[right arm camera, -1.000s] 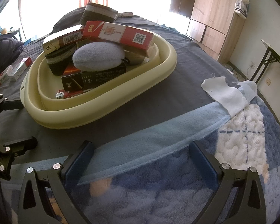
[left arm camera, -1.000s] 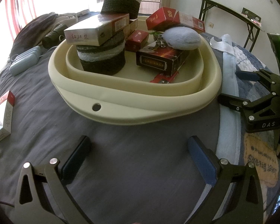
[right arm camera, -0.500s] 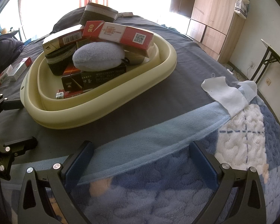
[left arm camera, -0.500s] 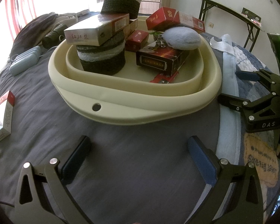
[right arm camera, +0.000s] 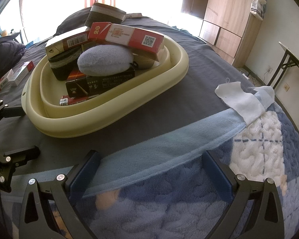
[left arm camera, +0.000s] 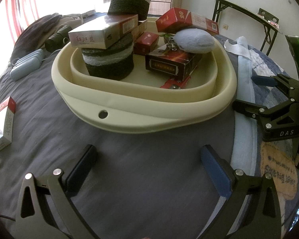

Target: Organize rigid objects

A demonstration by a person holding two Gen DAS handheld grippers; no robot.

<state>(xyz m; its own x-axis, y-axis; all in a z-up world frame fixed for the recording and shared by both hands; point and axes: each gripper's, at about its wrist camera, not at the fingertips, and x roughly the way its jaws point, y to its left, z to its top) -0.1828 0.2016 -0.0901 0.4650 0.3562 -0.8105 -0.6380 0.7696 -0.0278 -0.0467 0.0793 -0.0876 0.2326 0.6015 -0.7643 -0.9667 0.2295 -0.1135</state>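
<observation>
cream basin on the bed holds most boxes; both tools wide, empty; 1 box remains far left.

We find no change to log. Across the second up to now, nothing in either wrist view has shifted, tipped, arrived or gone.
</observation>
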